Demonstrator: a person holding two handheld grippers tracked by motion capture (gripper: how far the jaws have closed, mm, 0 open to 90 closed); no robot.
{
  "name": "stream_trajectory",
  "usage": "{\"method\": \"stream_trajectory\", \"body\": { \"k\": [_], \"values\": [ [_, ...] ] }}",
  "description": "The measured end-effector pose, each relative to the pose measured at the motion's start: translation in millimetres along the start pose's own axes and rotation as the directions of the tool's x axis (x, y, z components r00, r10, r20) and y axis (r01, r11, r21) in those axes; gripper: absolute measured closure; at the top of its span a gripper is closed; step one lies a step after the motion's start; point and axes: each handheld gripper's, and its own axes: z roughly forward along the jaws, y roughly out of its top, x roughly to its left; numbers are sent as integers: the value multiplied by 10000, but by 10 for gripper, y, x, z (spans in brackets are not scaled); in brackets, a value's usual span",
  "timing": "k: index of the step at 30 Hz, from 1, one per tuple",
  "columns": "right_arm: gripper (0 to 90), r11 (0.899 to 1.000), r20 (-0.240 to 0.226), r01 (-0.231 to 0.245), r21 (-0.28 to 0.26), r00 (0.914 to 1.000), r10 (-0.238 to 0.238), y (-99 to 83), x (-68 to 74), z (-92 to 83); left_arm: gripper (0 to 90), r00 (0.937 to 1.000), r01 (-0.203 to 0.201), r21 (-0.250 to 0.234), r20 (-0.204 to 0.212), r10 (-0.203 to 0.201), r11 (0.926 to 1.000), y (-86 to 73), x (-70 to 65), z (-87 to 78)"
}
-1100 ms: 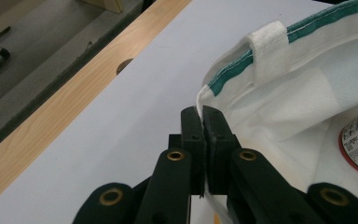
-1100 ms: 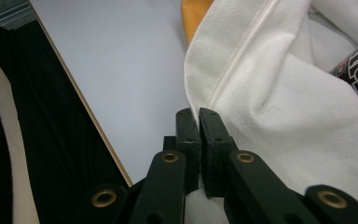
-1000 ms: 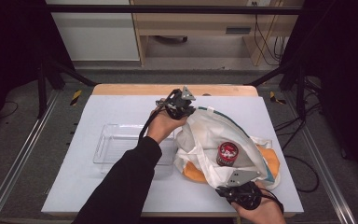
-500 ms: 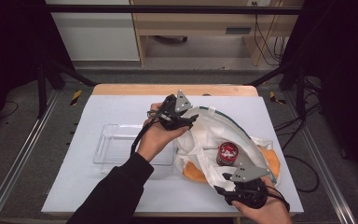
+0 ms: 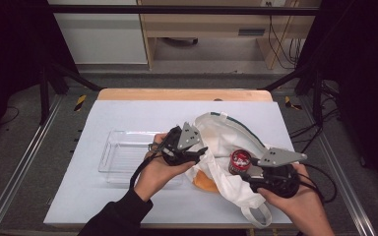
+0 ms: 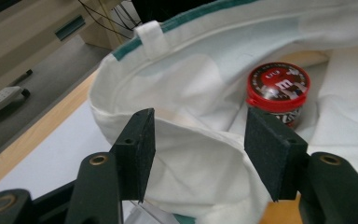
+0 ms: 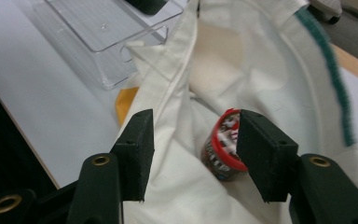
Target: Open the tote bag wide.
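A white cloth bag (image 5: 221,132) with green trim lies slumped on the table, its mouth loose. Inside stands a red-lidded candy can (image 5: 239,160), which shows past the jaws in the left gripper view (image 6: 277,91) and the right gripper view (image 7: 221,149). Something orange (image 5: 204,182) peeks from under the bag. My left gripper (image 5: 197,152) hovers at the bag's left rim and my right gripper (image 5: 248,179) at its near right side. Both have just been opening their jaws. The left gripper (image 6: 198,126) and right gripper (image 7: 193,128) stand open, with bag cloth beyond the pads and nothing pressed between them.
A clear plastic tray (image 5: 123,155) sits on the white table top left of the bag, partly behind my left hand. A bag handle loop (image 5: 256,219) hangs near the table's front edge. Cables trail off to the right.
Both grippers were shut on the bag's rim and have let go. The left hand came toward the near side and the right hand rose. The bag's mouth has sagged.
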Motion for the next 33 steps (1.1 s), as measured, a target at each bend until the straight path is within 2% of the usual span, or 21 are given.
{"method": "stream_trajectory", "body": {
  "k": [3, 8, 11, 15, 18, 26, 29, 31, 33],
  "values": [
    [516, 9999, 264, 12, -110, 9997, -9, 63, -122, -66, 440, 9995, 125, -350, -302, -135, 9993, -95, -88, -54],
    [514, 9998, 784, -138, 133, 9968, 128, 102, -355, -71, 424, 9998, 165, -12, -144, -165, 9999, -222, -148, -38],
    [484, 9993, 1022, -209, 299, 9946, 177, 88, -485, -8, 408, 9990, 436, -52, -30, -436, 9990, -252, -148, 1],
    [436, 9970, 1237, -163, 761, 9923, 68, 30, -608, 146, 399, 9981, 596, -121, 155, -594, 9982, -251, -176, 57],
    [401, 9959, 1206, -350, 837, 9924, 247, -29, -688, 253, 405, 9976, 666, -172, 175, -663, 9976, -246, -197, 104],
    [370, 9903, 1077, -697, 1201, 9926, 568, -184, -735, 460, 423, 9955, 733, 144, 587, -740, 9972, -242, -241, 290],
    [368, 9887, 1046, -686, 1331, 9930, 548, -232, -720, 515, 450, 9951, 716, 158, 671, -725, 9973, -241, -257, 340],
    [367, 9871, 1260, -589, 1492, 9912, 401, -262, -706, 555, 478, 9957, 613, 190, 684, -625, 9979, -231, -265, 365],
    [370, 9850, 1247, -584, 1622, 9915, 382, -296, -702, 595, 520, 9955, 608, 227, 718, -623, 9979, -230, -270, 389]
  ]
}}
